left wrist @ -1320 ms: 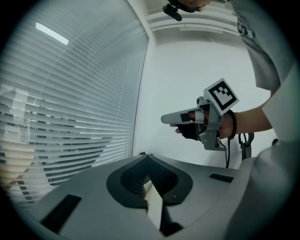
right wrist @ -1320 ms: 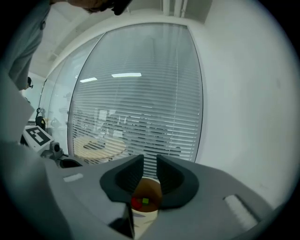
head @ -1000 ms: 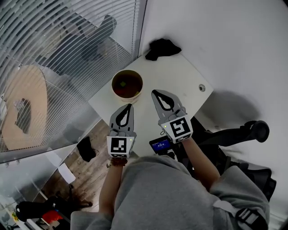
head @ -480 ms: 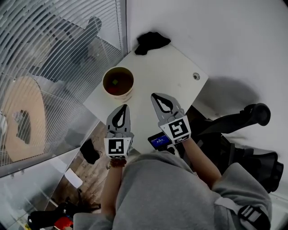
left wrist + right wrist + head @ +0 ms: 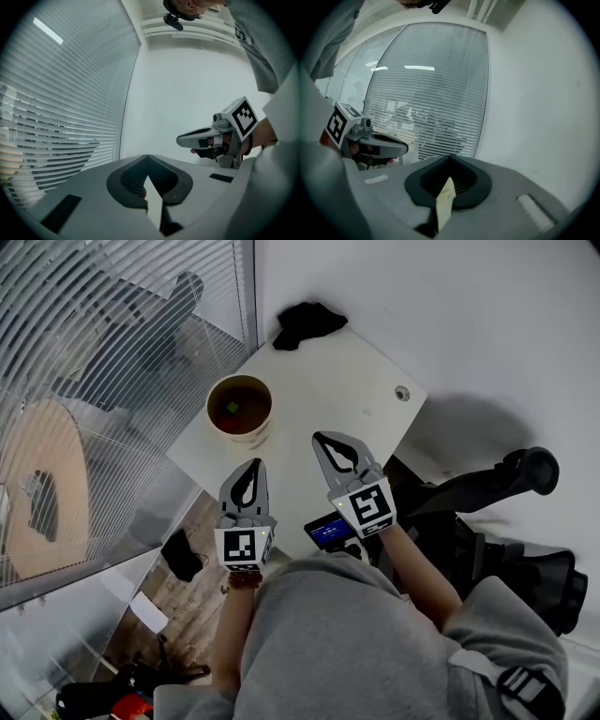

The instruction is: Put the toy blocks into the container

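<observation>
A round tan container (image 5: pixel 239 407) stands on the white table (image 5: pixel 347 381), with a small green block (image 5: pixel 232 407) lying in its dark inside. My left gripper (image 5: pixel 256 462) hovers near the table's front edge, just short of the container, jaws shut and empty. My right gripper (image 5: pixel 317 435) is beside it on the right, over the table, also shut with nothing held. In the left gripper view my left gripper (image 5: pixel 147 157) has its jaw tips meeting, and the right gripper (image 5: pixel 180 139) shows off to the right. The right gripper view shows my right gripper (image 5: pixel 450 157) closed.
A black cloth (image 5: pixel 305 322) lies at the table's far corner. A cable hole (image 5: pixel 402 393) sits near the right edge. A glass wall with blinds (image 5: pixel 103 352) runs along the left. A black office chair (image 5: pixel 511 479) stands at the right. A small blue-screened device (image 5: pixel 328 532) is below my right gripper.
Both grippers have drawn back a little from the container and sunk slightly, the right one more. Their jaws stayed shut. The head view has shifted, so the table sits further left.
</observation>
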A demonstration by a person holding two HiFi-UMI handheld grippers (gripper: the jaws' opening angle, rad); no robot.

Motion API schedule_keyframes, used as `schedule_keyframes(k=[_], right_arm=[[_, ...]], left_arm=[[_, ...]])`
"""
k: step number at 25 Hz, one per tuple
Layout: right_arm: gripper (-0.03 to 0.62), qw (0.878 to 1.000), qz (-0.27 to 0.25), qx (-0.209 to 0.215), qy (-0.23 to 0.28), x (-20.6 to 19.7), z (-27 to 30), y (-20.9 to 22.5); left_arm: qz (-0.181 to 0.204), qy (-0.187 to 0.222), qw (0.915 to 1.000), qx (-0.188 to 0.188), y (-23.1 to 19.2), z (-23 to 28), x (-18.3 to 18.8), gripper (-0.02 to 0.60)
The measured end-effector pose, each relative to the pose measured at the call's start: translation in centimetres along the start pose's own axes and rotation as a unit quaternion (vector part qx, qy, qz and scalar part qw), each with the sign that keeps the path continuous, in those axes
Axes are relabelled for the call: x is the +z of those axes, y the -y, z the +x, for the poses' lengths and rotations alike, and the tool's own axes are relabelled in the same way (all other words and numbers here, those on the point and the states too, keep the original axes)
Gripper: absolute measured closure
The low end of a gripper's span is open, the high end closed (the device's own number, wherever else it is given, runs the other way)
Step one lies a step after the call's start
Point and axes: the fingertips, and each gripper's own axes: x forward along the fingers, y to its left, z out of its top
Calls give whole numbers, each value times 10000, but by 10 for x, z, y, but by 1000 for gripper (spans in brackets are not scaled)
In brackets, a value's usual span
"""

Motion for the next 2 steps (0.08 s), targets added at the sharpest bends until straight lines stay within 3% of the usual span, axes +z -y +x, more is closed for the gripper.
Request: schedule_keyframes(k=[2], right_arm=[[582,10000,-29,42,0,0,1,-4]], left_arm=[[-6,-2,10000,34,-3,-3,-2,574]])
